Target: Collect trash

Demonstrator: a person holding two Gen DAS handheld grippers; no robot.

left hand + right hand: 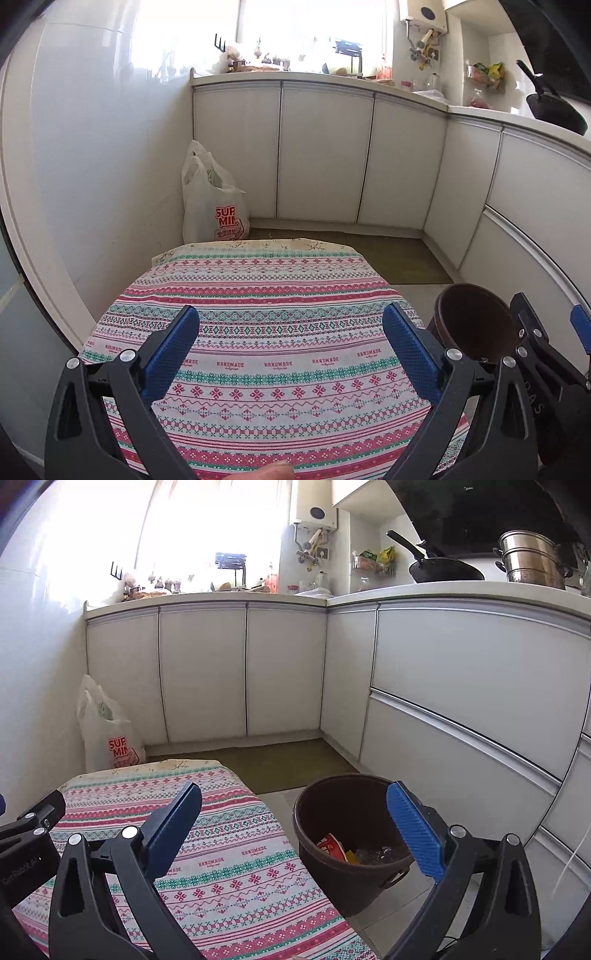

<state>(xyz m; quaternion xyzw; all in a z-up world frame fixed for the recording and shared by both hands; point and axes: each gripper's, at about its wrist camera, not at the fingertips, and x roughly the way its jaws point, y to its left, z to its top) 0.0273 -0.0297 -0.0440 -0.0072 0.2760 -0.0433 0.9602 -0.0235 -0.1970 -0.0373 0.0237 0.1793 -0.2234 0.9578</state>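
Right wrist view shows the most: cabinets (pixel 203 672) fill the background ahead of the right gripper (pixel 295 823), whose jaws stand wide apart and hold nothing. Below its near-side finger lies the table (pixel 229 878) under a patterned cloth; under its far-side finger stands the brown bin (pixel 332 867) on the floor, just beside the table's edge. Trash (pixel 332 845) already lies in the bin's bottom: a red wrapper, something yellow, some clear bits.

From the left wrist, the left gripper (pixel 291 343) is likewise spread open and empty over the cloth, with the bin off to its right, partly hidden behind the other tool. No trash shows on the cloth in either view, so the job looks nearly or wholly done. The sound next step, I judge, is to scan the table edges and floor before closing on anything.

A white bag (pixel 210 199) stands on the floor ahead of the left gripper, against the wall; whether it counts as trash I cannot tell. A wok (pixel 443 572) and a steel pot (pixel 532 559) sit on the counter, well clear. The two tools are close together, so they could knock each other.
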